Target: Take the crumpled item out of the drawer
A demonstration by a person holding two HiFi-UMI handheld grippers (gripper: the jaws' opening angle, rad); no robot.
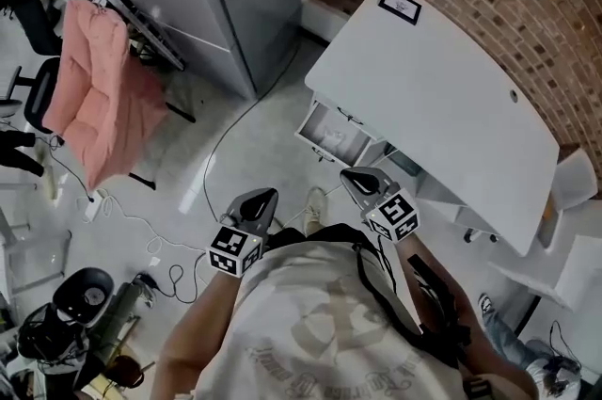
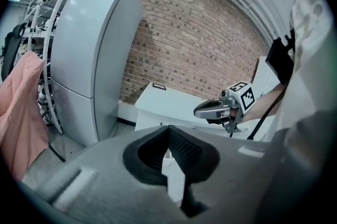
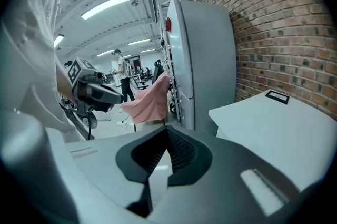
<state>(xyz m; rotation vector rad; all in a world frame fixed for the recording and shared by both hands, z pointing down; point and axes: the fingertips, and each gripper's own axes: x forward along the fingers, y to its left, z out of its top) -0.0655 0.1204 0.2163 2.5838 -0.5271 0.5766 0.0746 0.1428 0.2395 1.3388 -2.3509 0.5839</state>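
Drawer (image 1: 310,121) under the white desk (image 1: 442,97) is pulled open. Inside it lies the crumpled item (image 1: 336,139), a pale, scrunched-up lump. It is too small here to tell which way it points or which side is longer. The left gripper (image 1: 266,196) and the right gripper (image 1: 351,175) are both up above the floor (image 1: 245,153), apart from the drawer. Each has its fingers pressed together with nothing between them.

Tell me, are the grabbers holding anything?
No. The left gripper and right gripper are shut and empty; the crumpled item lies in the open drawer.
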